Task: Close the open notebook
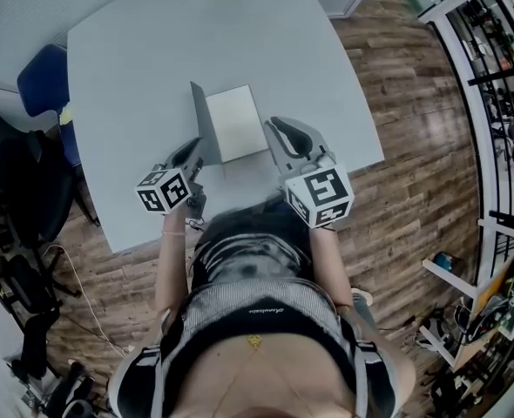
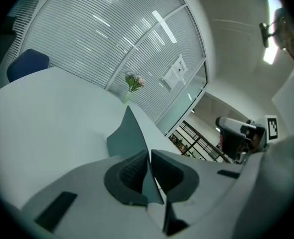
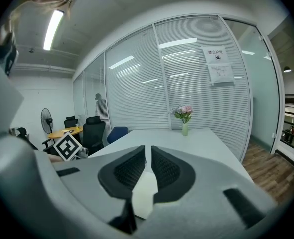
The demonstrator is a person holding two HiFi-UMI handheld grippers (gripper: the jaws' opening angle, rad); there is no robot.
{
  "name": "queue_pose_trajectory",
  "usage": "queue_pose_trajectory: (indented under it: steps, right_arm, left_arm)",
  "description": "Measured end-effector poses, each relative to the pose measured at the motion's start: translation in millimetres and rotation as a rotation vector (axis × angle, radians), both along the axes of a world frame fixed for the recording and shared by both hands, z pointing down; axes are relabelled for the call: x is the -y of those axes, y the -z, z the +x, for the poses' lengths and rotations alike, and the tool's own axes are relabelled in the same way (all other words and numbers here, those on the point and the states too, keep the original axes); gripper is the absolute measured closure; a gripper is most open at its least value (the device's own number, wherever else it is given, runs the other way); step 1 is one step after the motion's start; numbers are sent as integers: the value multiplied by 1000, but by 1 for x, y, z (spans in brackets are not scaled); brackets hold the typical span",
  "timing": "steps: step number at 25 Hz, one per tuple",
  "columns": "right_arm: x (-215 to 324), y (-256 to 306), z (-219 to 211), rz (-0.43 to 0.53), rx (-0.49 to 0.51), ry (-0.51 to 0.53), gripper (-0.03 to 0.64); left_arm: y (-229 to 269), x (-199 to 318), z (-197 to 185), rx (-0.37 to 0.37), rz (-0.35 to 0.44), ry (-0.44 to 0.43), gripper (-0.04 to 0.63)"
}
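Grey-covered paper notebook [image 1: 236,120] on pale table [image 1: 135,68], cover [image 2: 128,136] upright, pinched in L gripper [image 1: 193,151]; R gripper [image 1: 275,127] jaws together, empty.

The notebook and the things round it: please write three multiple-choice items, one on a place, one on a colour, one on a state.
1. Where does the vase of flowers stand?
A. At the table's far end
B. On the floor
C. On a shelf

2. What colour is the chair beside the table?
A. Red
B. Blue
C. White

3. How is the left tool?
A. Open and empty
B. Shut on the vase
C. Shut on the notebook's raised cover

Answers: A, the right gripper view shows the vase there. B, the head view shows a blue seat. C, the dark cover stands between its jaws.
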State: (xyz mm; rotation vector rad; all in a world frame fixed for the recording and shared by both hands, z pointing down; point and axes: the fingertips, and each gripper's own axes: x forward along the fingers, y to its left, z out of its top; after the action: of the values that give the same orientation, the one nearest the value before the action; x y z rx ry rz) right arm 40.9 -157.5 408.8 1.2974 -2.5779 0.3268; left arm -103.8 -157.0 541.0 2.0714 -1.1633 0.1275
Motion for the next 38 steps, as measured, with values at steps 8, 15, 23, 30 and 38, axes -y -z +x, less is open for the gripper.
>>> queue_pose_trajectory:
  steps: [8, 15, 23, 30, 38]
  right_arm:
    - [1, -3, 5, -6, -5, -3, 577]
    - [2, -3, 13, -14, -9, -6, 577]
    - [5, -2, 21, -21, -10, -8, 577]
    - [10, -6, 25, -27, -11, 3, 577]
    - [16, -8, 27, -41, -15, 7, 577]
  left_arm:
    - [-2, 3, 18, -15, -5, -37, 571]
    - [-3, 4, 34, -11, -11, -61, 571]
    - [-4, 6, 52, -6, -25, -96, 571]
    - [-12, 8, 67, -6, -42, -120, 571]
    - [-17, 12, 77, -5, -62, -140, 571]
